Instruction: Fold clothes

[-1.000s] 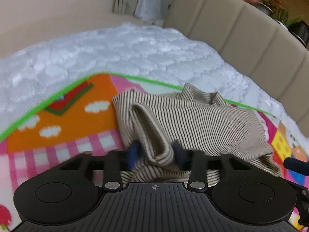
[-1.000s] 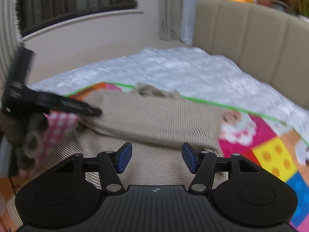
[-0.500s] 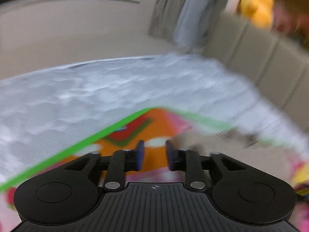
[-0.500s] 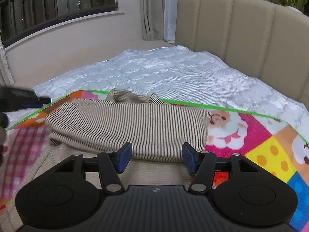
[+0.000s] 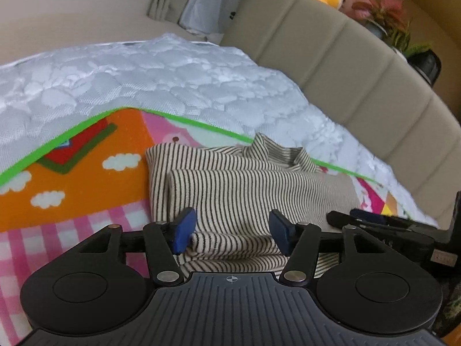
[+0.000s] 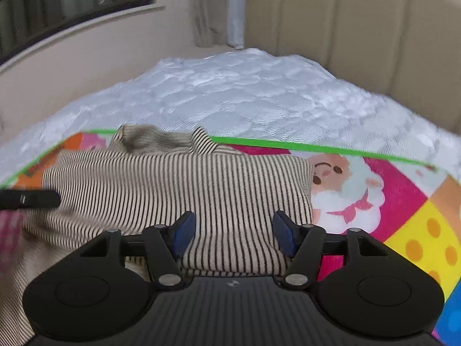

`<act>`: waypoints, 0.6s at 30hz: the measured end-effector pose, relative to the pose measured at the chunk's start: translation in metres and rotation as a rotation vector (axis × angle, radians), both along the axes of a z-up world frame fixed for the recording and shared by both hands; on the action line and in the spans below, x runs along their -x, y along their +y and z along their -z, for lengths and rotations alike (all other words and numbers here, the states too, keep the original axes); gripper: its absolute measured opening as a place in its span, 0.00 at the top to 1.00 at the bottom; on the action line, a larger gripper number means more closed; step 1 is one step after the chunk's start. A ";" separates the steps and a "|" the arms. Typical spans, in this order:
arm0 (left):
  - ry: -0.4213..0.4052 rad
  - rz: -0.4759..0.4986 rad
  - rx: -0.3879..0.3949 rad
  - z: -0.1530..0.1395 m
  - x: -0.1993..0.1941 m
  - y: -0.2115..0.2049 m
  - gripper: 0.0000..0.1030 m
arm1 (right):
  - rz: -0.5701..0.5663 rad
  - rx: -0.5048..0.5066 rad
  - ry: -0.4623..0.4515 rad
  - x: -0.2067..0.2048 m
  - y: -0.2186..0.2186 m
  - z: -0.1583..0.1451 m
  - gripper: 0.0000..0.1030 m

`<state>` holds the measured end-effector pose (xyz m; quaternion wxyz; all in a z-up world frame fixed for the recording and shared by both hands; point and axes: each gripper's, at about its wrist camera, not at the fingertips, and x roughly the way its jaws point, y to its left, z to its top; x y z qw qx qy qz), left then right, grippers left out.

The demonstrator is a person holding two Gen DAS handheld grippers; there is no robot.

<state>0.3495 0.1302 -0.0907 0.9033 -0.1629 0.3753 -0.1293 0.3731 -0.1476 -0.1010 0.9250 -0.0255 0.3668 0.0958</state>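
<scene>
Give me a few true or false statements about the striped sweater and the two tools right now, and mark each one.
1. The striped sweater lies on a colourful play mat. True.
2. The left tool is clamped shut on the sweater. False: its jaws are open, with the sweater's folded edge between them.
3. The right tool is open above the sweater. True.
4. The sweater is plain blue. False: it is cream with dark stripes.
5. The sweater's collar points toward the white quilt. True.
</scene>
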 end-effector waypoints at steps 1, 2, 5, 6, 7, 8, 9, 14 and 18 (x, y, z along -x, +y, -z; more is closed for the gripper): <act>-0.002 0.005 -0.015 0.001 0.002 -0.002 0.40 | -0.003 0.001 0.002 0.001 0.000 -0.001 0.37; -0.004 0.010 -0.031 0.002 0.003 -0.003 0.40 | 0.005 0.000 0.000 0.003 0.000 -0.003 0.37; -0.008 0.008 -0.039 0.003 0.004 -0.004 0.40 | 0.038 -0.014 -0.034 0.014 -0.002 -0.013 0.38; -0.005 0.001 -0.022 0.001 0.005 -0.001 0.39 | 0.051 -0.020 -0.051 0.020 -0.003 -0.016 0.38; -0.001 -0.005 -0.006 -0.001 0.006 0.002 0.39 | 0.052 -0.020 -0.037 0.021 -0.003 -0.015 0.38; 0.003 -0.012 0.010 -0.003 0.006 0.004 0.39 | 0.049 -0.006 -0.003 0.021 -0.003 -0.008 0.37; 0.010 -0.016 0.022 -0.002 0.005 0.005 0.39 | 0.042 0.011 0.018 0.020 -0.004 -0.001 0.36; 0.008 -0.008 -0.001 -0.004 0.007 0.001 0.39 | 0.060 -0.024 0.073 0.013 -0.009 0.001 0.25; 0.031 -0.036 0.039 -0.013 0.008 0.009 0.34 | 0.072 -0.069 0.131 0.009 -0.021 0.008 0.13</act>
